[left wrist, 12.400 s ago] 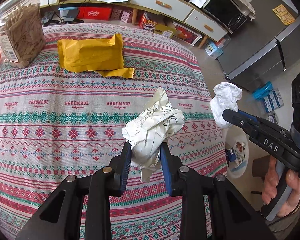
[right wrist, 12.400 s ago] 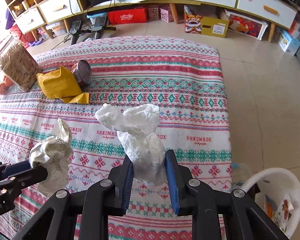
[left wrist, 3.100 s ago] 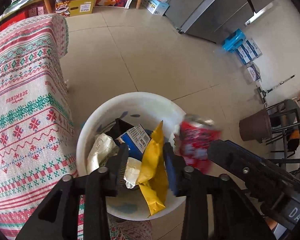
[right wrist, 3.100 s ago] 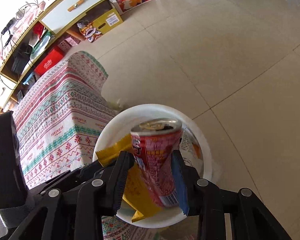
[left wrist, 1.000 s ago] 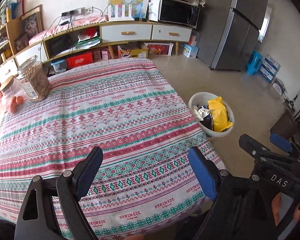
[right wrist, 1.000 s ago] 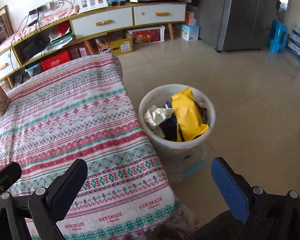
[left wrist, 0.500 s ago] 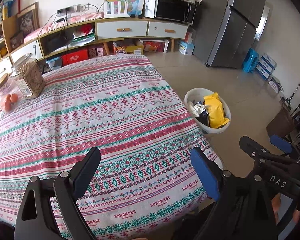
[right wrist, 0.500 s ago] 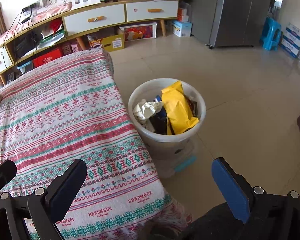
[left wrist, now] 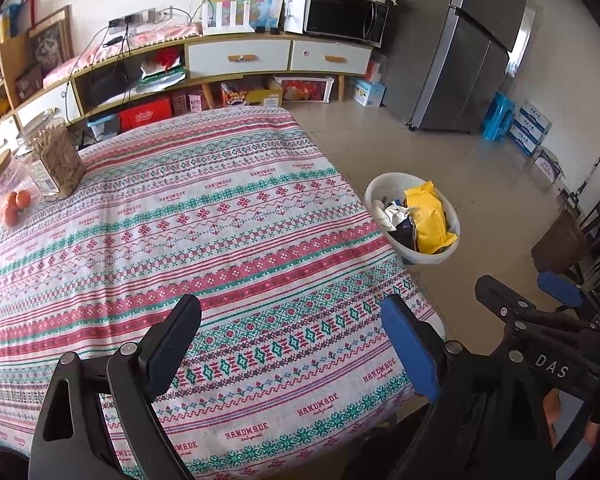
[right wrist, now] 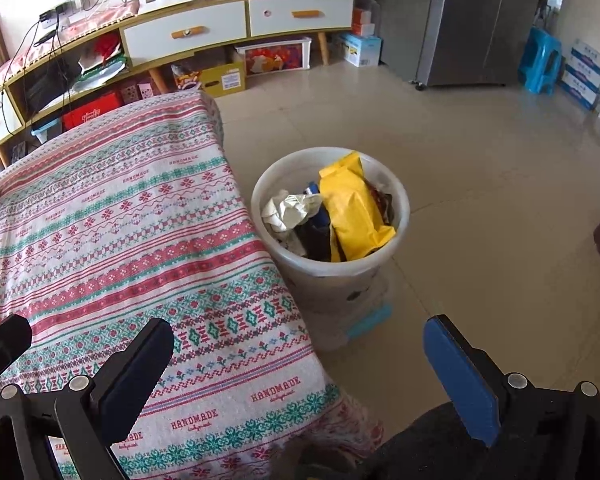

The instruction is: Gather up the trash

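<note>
Both the left gripper (left wrist: 290, 344) and right gripper (right wrist: 300, 376) hang spread wide, holding nothing. The bin (right wrist: 376, 266) at two o'clock off the table (left wrist: 180, 220) looks heaped, so the yellow wrapper (right wrist: 352, 212) could slide out.

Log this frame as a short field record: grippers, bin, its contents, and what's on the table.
left gripper: jaws wide open, holding nothing
right gripper: jaws wide open, holding nothing
bin: white, on the floor beside the table
bin contents: yellow wrapper, crumpled paper, dark items
table: patterned cloth; jar at the far left corner; no trash visible
</note>
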